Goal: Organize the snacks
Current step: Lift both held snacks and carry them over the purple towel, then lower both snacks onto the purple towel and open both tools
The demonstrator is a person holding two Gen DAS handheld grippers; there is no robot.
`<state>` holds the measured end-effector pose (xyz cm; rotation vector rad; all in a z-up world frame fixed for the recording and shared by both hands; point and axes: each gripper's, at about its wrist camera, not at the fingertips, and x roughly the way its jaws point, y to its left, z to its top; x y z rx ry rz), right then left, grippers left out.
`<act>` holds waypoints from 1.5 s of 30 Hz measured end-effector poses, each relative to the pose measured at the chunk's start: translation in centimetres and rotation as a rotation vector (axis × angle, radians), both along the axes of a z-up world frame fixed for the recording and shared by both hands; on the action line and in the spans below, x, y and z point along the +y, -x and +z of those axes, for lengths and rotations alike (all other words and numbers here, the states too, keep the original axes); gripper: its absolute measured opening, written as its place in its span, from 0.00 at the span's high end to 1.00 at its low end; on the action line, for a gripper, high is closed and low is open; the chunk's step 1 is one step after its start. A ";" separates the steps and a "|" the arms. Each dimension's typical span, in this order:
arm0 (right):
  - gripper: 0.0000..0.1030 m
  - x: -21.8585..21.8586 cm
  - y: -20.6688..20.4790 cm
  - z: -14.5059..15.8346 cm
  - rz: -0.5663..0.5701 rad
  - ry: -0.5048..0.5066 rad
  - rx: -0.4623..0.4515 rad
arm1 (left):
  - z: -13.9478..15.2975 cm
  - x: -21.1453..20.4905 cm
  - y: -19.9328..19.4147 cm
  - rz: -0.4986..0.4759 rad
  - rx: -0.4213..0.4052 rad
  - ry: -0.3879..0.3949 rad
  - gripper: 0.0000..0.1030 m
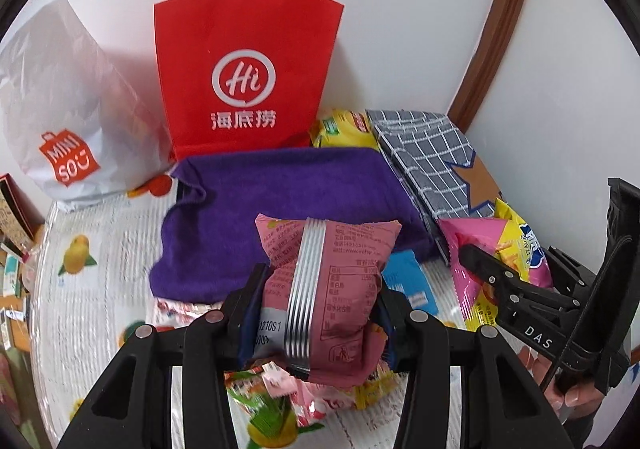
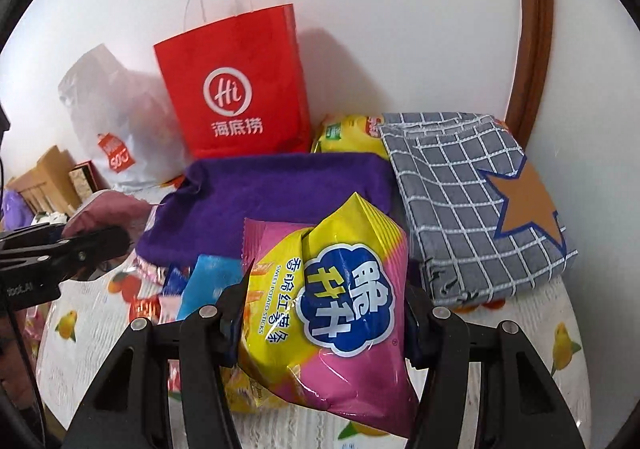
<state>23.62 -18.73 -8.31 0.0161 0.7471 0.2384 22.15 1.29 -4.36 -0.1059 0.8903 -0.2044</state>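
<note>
the red paper bag [image 1: 244,81] and white plastic bag [image 1: 60,105] stood against the wall, closing off the back. the purple towel [image 1: 280,201] lay flat before them, its top bare; loose packets [image 1: 272,393] crowded the near tabletop [image 1: 80,289].

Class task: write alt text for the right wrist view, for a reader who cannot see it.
The right hand-held gripper grips a pink and yellow snack bag above a fruit-print table. Behind it lie a purple towel and a folded grey checked cloth, with a red paper bag standing against the white wall. The left hand-held gripper enters from the left edge.
</note>
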 end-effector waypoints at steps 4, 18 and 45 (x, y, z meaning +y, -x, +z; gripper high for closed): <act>0.44 0.5 -1.2 0.8 -0.012 0.014 -0.024 | 0.5 0.6 -1.5 0.018 0.003 -0.013 0.57; 0.44 2.4 -7.0 1.7 -0.004 0.025 -0.038 | 0.3 2.9 -6.3 0.079 -0.002 -0.048 0.56; 0.43 3.7 -18.2 -6.9 0.027 0.086 0.125 | -9.4 5.4 -17.5 0.082 0.121 -0.065 0.56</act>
